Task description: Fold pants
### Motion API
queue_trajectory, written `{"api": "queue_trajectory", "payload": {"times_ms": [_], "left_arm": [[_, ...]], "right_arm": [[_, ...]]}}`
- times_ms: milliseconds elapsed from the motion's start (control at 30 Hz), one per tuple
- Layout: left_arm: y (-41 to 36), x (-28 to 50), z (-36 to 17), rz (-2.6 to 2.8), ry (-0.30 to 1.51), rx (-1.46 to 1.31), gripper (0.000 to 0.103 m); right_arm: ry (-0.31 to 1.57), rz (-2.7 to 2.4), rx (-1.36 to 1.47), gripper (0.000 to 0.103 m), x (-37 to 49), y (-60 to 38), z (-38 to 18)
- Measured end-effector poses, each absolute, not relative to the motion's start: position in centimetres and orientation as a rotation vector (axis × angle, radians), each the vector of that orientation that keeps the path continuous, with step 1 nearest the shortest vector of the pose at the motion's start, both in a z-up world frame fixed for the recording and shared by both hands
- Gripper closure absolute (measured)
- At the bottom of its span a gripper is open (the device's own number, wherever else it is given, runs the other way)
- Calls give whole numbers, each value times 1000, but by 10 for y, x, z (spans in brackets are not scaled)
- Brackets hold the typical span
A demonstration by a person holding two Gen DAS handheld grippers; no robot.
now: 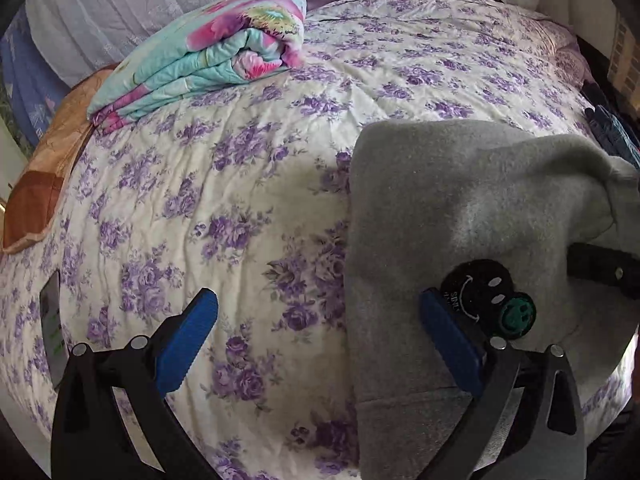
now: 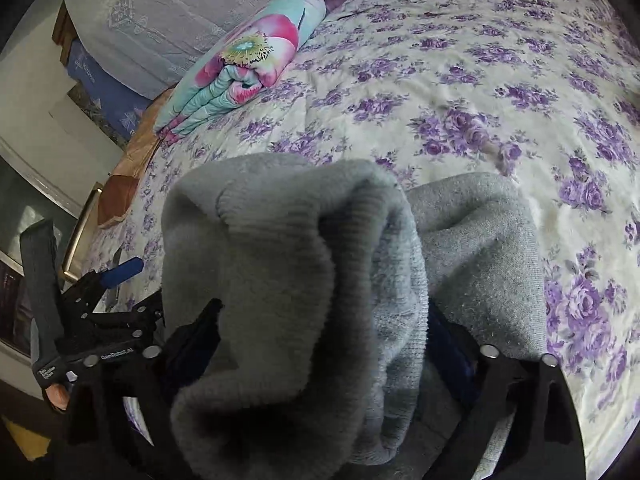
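— How far along is the fold?

— Partway, I'd judge: the soft grey fleece pants [image 1: 460, 208] lie on the purple-flowered bed [image 1: 240, 200], one end bunched in the right gripper [image 2: 320, 344], clamped on it. Flattening remains.

— Left gripper [image 1: 320, 344]?

— Wide apart, empty. One pair of pants, one folded turquoise quilt [image 1: 200, 52]

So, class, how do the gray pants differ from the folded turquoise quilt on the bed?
The gray pants are plain gray; the turquoise quilt is flower-printed. The pants lie loosely bunched near the grippers; the quilt sits neatly folded at the far side. Both rest on the purple-flowered bedspread.
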State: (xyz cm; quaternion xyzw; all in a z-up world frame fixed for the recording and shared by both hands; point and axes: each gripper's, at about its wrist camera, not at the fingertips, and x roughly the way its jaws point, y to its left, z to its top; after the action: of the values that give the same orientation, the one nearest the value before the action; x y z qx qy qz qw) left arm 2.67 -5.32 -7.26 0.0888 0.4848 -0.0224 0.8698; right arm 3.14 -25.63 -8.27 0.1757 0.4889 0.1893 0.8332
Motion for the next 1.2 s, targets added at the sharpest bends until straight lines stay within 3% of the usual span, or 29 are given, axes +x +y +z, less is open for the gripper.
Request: {"api": "queue_trajectory", "payload": {"times_ms": [33,67,233,300,367,533,700,800,833,867,1000,1033,1067,1100,1133,1200], "left_arm": [[-53,28,-69,-45,1019,197,4],[-52,28,-64,-60,1024,191,4],[-48,16,-31,-163,951,62,4],[-53,20,-34,-216,983,19,4],[-63,32,-49,-247,1060,4,4],[-75,43,-71,-195,1121,32,4],[-60,39,-67,-194,1111,-37,4],[-54,34,-73,-201,1123,-68,4],[-53,32,-75,-181,1121,-58,4],[-52,32,-76,-154,1115,-40,4],[-45,34,-69,-191,1129,-78,4],[-44,33,-65,-196,1122,-90,4],[-42,32,-60,-201,1105,-98,4],[-42,30,-55,-205,1087,-102,4],[-43,28,-51,-213,1075,-103,4],[-46,25,-48,-234,1068,-107,4]], "right_arm": [[1003,414,393,57,28,-264,-72],[963,434,408,62,21,-269,-60],[874,467,493,62,-11,-309,-37],[933,425,600,57,-8,-331,-67],[975,356,652,30,0,-345,-101],[892,446,636,23,2,-328,-78],[968,411,454,19,18,-296,-63],[969,410,326,32,14,-274,-60],[962,406,303,49,12,-270,-56],[952,423,302,60,11,-270,-53],[917,509,341,65,1,-269,-27],[921,522,335,57,-1,-267,-22],[930,525,328,35,-1,-263,-19],[939,517,330,24,0,-261,-20],[953,486,320,18,2,-258,-22],[983,456,262,20,3,-250,-31]]}}
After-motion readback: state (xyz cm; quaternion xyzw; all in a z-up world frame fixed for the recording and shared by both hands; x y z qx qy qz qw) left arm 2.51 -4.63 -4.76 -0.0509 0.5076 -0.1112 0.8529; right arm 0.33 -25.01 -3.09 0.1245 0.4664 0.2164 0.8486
